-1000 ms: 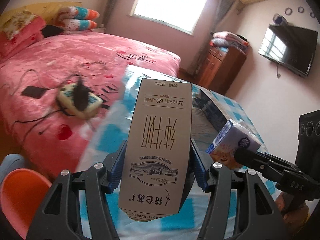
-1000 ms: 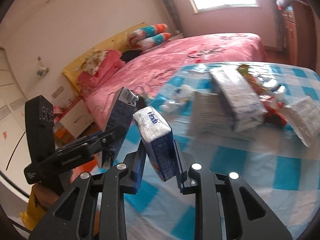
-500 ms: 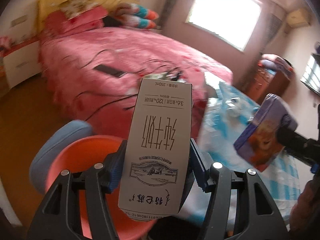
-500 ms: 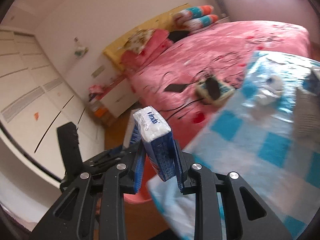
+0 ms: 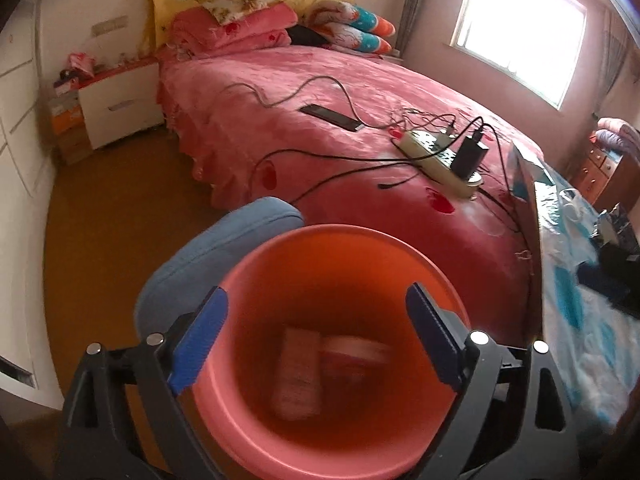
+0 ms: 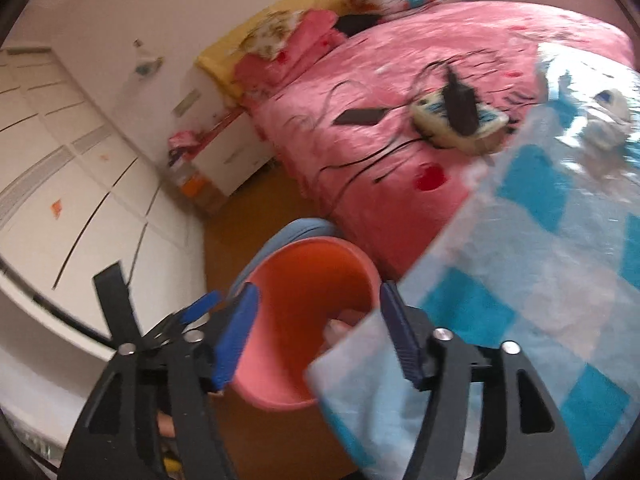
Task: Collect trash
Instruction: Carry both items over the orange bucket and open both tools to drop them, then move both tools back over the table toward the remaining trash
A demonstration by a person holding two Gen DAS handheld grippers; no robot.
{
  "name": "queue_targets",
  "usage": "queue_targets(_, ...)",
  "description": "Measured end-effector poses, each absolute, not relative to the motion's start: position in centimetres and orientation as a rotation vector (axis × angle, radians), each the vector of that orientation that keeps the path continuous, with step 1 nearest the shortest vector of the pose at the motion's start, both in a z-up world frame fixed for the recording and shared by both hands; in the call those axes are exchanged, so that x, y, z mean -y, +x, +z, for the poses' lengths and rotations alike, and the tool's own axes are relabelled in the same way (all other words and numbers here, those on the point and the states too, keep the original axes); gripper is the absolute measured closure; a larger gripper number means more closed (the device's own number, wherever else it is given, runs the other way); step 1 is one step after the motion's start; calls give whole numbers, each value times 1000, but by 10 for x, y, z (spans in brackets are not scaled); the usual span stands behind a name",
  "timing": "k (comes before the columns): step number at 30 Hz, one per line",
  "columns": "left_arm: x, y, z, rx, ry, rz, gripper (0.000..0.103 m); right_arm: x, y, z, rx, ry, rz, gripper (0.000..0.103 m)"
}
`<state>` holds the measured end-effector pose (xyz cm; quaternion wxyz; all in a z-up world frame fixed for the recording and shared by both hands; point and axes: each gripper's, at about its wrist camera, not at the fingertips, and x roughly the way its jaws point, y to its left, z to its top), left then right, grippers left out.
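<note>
Left gripper point(image 5: 316, 340) gapes empty over the orange bin point(image 5: 340, 248), two packets point(image 5: 298, 372) below; right gripper point(image 6: 318, 340) likewise spread, empty; litter on the bench point(image 6: 520, 280) beyond remains.

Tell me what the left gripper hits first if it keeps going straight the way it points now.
The left gripper is open and aimed down into the orange bucket. Going straight on, it would probably meet the carton lying at the bottom first, beside a reddish item; depth is blurred, so the bucket floor may come just as soon.
</note>
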<state>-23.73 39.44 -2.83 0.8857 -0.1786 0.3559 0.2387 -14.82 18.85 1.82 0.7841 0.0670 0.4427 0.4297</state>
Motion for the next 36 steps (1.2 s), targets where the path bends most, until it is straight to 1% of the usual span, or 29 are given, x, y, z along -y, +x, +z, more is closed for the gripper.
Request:
queue_targets(3,-391,-240,-25,-725,-355,489,11,-171,-152,27,-865,104,849,24)
queue_targets(6,-383,-240,-19,-710,-345,473,11,-158,-156,30,-798,56,782,16)
queue_targets(23,-300,-218,13,-705,-272,281,10,-84,-164,23,-712,26,640,15)
queue_targets(25,-289,-214,16,-706,-256,261,10,-77,-164,23,-703,32,630,14)
queue_targets(36,-233,-193,28,-717,-180,174,10,-28,-160,24,-675,90,580,14)
